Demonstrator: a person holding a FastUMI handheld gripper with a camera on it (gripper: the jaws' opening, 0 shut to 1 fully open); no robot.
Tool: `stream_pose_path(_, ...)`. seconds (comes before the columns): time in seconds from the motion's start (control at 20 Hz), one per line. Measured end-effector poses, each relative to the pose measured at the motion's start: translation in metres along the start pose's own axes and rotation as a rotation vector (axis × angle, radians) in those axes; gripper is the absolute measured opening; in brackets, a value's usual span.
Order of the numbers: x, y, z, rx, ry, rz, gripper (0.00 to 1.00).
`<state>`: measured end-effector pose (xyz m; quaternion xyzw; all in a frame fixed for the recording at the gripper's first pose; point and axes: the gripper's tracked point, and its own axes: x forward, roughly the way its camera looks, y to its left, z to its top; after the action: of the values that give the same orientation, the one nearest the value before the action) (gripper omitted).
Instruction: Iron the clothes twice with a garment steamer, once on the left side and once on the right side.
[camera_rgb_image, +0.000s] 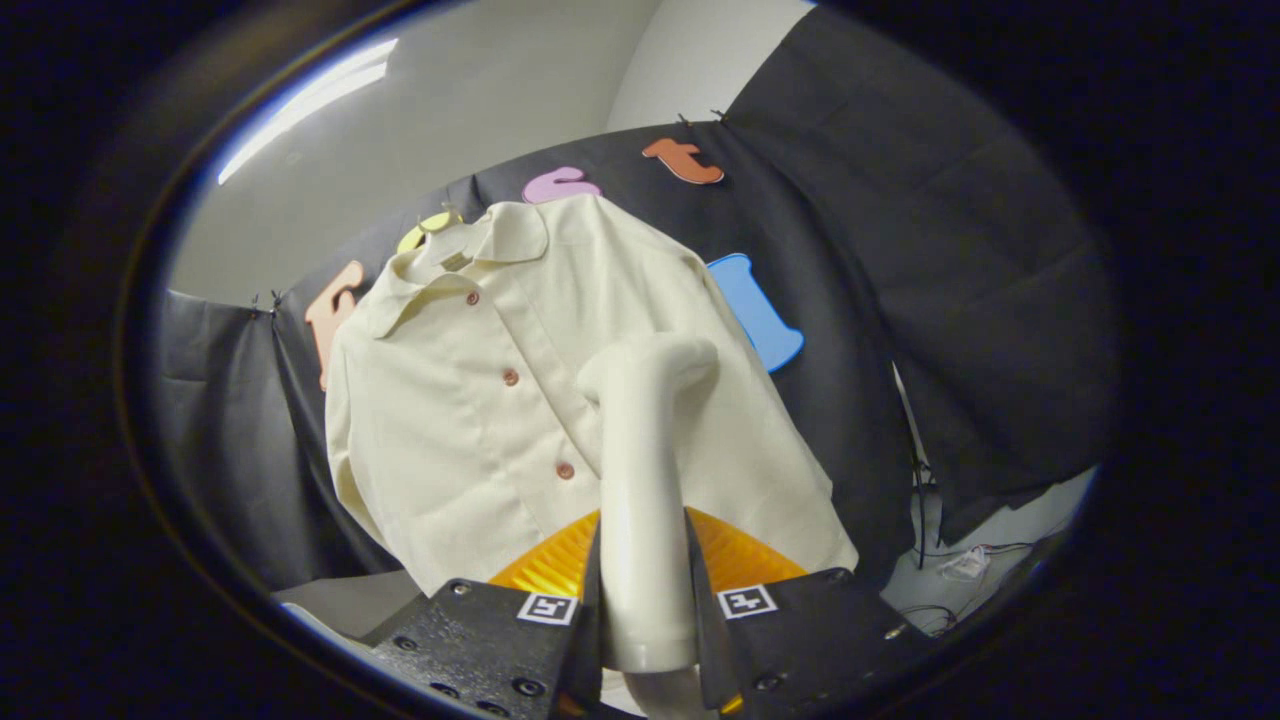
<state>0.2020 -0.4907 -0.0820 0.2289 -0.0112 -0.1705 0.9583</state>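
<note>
The gripper (645, 600) is clamped on the handle of a cream plastic garment steamer (640, 450). Its head is held against the cream button-front shirt (470, 400), hung on the booth wall, beside the buttons.

No readable text, brands or numbers. Only signs: two square black-and-white markers (547, 607), one on each finger (800, 640) top; patterns, not legible as characters.

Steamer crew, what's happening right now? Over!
Gripper shut on steamer handle. Steamer head up against the cream shirt, beside the button line. Nothing in the way.
</note>
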Motion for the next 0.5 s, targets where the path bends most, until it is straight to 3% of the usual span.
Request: stream_pose_path(0.5,-0.016,-0.036,-0.048,0.016,0.068,-0.051,0.37)
